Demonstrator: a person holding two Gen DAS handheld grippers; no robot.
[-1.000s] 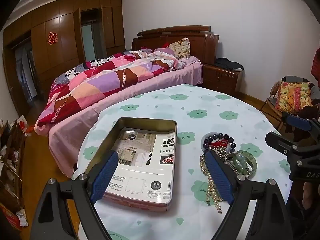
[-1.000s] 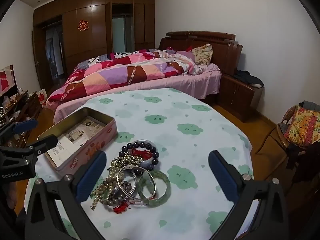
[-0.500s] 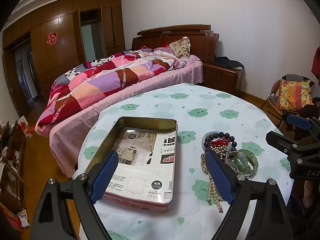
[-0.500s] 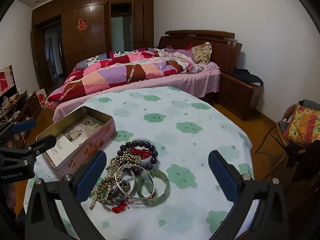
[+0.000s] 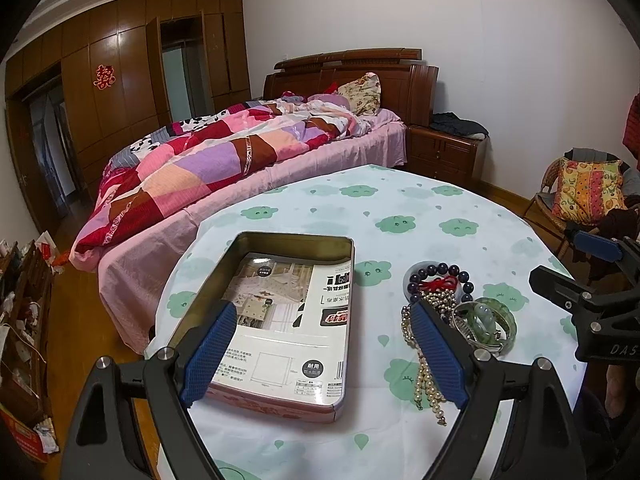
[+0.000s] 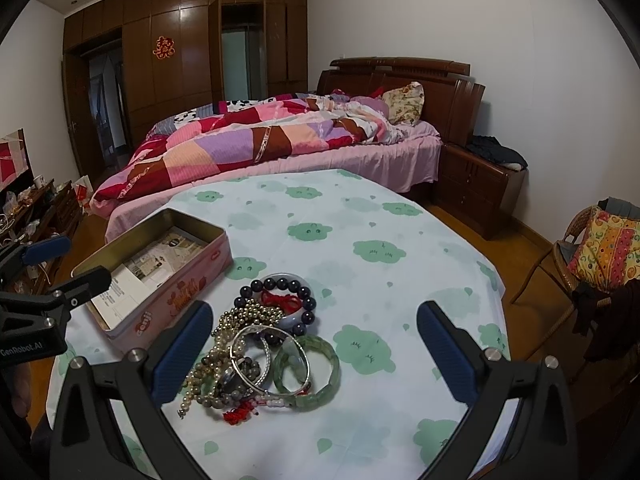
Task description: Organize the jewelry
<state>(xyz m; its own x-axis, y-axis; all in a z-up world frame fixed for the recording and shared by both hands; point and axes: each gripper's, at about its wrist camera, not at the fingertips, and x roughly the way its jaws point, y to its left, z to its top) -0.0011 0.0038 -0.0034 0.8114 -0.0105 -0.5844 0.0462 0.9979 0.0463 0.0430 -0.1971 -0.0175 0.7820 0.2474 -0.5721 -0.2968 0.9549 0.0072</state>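
A: What's biggest on the table (image 6: pixel 376 216)?

B: The tin (image 5: pixel 280 320), lid off, a printed sheet lying flat inside. It sits on the cloud-print cloth toward the left side.

A: And the jewelry?

B: One heap (image 6: pixel 264 344) just right of the tin, not touching it. A dark bead bracelet (image 6: pixel 280 300) with a red cord lies farthest from the cameras, a green bangle (image 6: pixel 308 368) on the right, silver bangles (image 6: pixel 250 356) overlapping it, and a pearl strand (image 5: pixel 426 376) trailing toward the near edge.

A: Where are the left tongs (image 5: pixel 324 356)?

B: Held above the near end of the tin, spread wide, nothing in them. In the left view the tin fills the gap between the blue pads, and the right pad covers part of the pearl strand.

A: The right tongs (image 6: pixel 316 344)?

B: Also wide open and empty. In the right view the heap lies between the pads, crowded toward the left pad (image 6: pixel 182 352), which overlaps its edge; bare cloth lies before the right pad. Whether either pad touches anything, I can't tell.
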